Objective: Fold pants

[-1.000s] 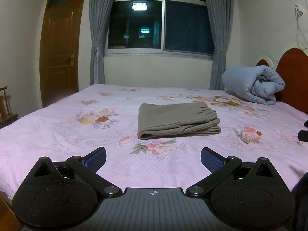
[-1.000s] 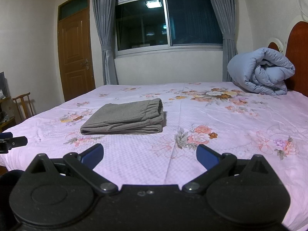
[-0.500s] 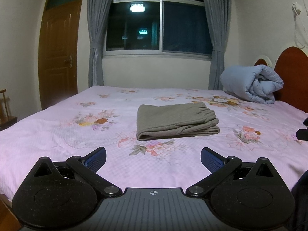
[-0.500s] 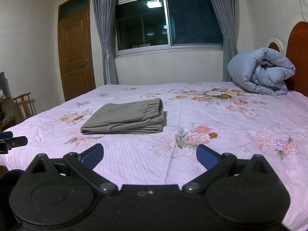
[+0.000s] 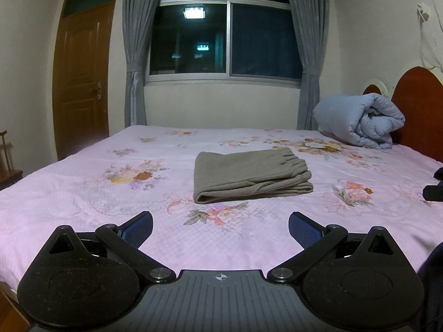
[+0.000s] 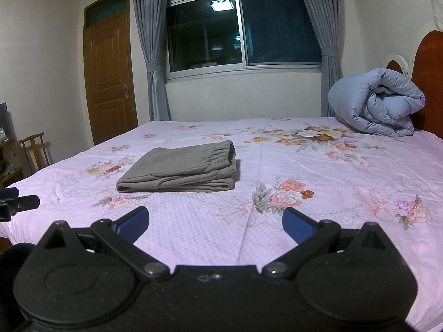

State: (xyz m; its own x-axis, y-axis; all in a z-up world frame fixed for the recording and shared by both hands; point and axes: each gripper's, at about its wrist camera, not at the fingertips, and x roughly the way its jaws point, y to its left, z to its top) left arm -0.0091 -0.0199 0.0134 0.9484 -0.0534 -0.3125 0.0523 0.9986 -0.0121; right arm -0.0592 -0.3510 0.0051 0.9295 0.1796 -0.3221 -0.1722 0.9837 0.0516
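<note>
Left view has dipped slightly | folded pants (image 5: 250, 178) ahead, apart from left tongs (image 5: 220, 228), right tongs (image 6: 215, 222) | both released

your right gripper (image 5: 433, 186) is cut off at the left wrist view's edge; the headboard (image 6: 429, 80) runs off frame too.

Bare sheet (image 5: 216, 238) rings the pants (image 5: 249, 177) (duvet (image 5: 360, 121) well apart)
</note>
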